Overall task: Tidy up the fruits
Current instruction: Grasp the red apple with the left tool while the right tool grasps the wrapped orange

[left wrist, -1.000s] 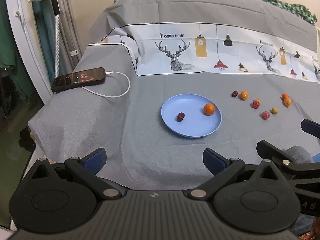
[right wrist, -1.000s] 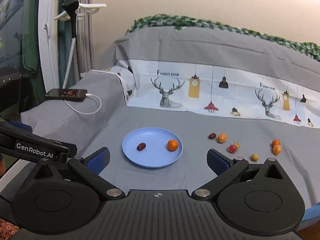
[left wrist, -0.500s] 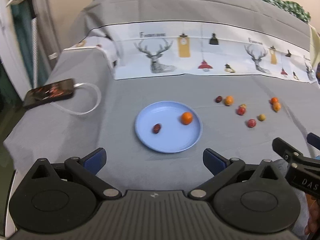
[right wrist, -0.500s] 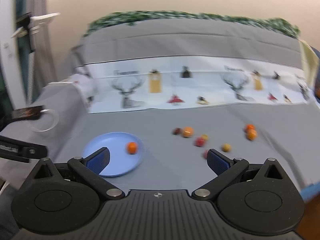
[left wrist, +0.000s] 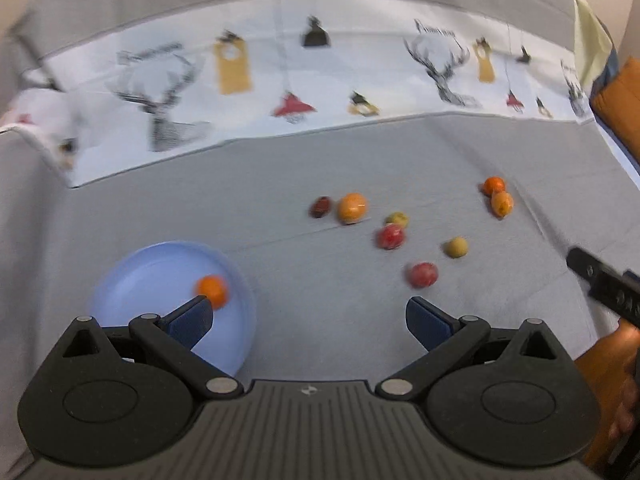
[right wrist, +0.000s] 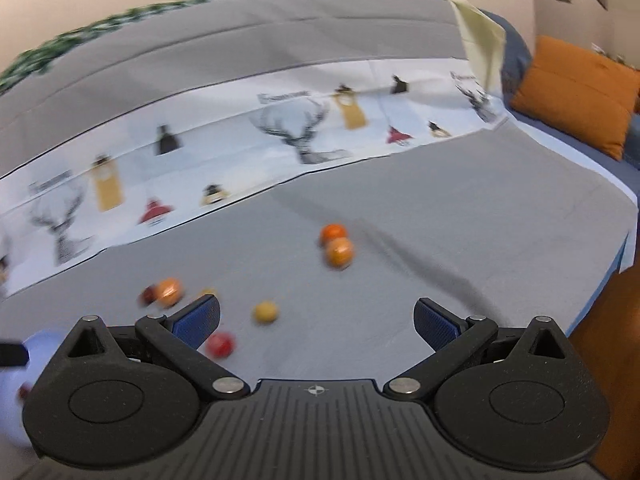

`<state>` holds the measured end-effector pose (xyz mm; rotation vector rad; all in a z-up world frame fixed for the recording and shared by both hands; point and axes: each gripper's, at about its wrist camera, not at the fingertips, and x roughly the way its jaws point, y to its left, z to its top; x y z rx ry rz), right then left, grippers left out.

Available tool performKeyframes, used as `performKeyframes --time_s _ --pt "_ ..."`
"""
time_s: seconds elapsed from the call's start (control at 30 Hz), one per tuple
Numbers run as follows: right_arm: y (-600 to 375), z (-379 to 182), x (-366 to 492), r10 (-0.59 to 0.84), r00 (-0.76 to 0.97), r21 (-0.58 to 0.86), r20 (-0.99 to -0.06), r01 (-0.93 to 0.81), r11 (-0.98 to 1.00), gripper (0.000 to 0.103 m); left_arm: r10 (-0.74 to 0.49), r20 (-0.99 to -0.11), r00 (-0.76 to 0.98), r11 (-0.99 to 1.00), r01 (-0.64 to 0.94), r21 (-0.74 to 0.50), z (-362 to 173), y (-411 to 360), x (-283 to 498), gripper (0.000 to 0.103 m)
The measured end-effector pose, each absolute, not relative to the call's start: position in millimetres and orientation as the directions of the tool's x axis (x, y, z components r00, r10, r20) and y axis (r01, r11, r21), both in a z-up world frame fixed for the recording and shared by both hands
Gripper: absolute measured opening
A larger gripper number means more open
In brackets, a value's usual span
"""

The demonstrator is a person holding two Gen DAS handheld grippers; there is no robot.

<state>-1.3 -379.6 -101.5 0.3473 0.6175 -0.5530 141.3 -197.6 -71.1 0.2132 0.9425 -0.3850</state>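
Observation:
A light blue plate [left wrist: 152, 268] lies on the grey bedcover at lower left of the left wrist view, with an orange fruit [left wrist: 212, 289] in it. Several small loose fruits lie to its right: a dark one [left wrist: 321, 207], an orange one [left wrist: 352, 208], a red one [left wrist: 390, 237], a yellow one [left wrist: 456, 247] and another red one [left wrist: 422, 275]. My left gripper [left wrist: 308, 318] is open above the cover, empty. My right gripper [right wrist: 316, 318] is open and empty too, with a red fruit [right wrist: 220, 345] by its left finger and an orange pair [right wrist: 338, 251] ahead.
A white printed strip with deer and lamps [left wrist: 280, 92] runs across the cover behind the fruit. An orange cushion [right wrist: 576, 92] sits on a blue bed at far right. The cover's right edge [right wrist: 616, 240] drops to the floor. Part of the right gripper [left wrist: 604, 284] shows in the left wrist view.
Both cameras have swung right and closer to the cover. The plate has slid to the lower left in both views, the loose fruits now sit in the middle, and the phone is out of view.

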Motion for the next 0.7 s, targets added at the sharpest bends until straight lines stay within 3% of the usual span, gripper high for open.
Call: performKeyframes --time_s 0.4,0.53,0.6,0.7 --pt "-478.2 -221.2 134.8 -0.385 0.586 0.124 -0.713 0.646 0.753 0.102 -0.195 -0.877 0.439 0.870 0.490 0.052 -191.8 -298.7 240.9 0.103" --pt "-493.4 -254.2 162.4 -0.424 0.545 0.042 -0.723 0.648 0.760 0.102 -0.183 -0.897 0.403 0.861 0.507 0.052 -223.1 -305.7 255.4 0.103" --pt "-488.7 -267.6 162.1 -0.461 0.582 0.005 -0.670 0.624 0.781 0.102 -0.211 -0.884 0.416 0.863 0.504 0.031 -226.5 -304.2 258.7 0.103" --pt "-490.4 -270.0 163.0 -0.456 0.588 0.018 -0.667 0.625 0.780 0.102 -0.203 -0.884 0.422 0.867 0.497 0.039 -227.9 -310.2 262.7 0.103"
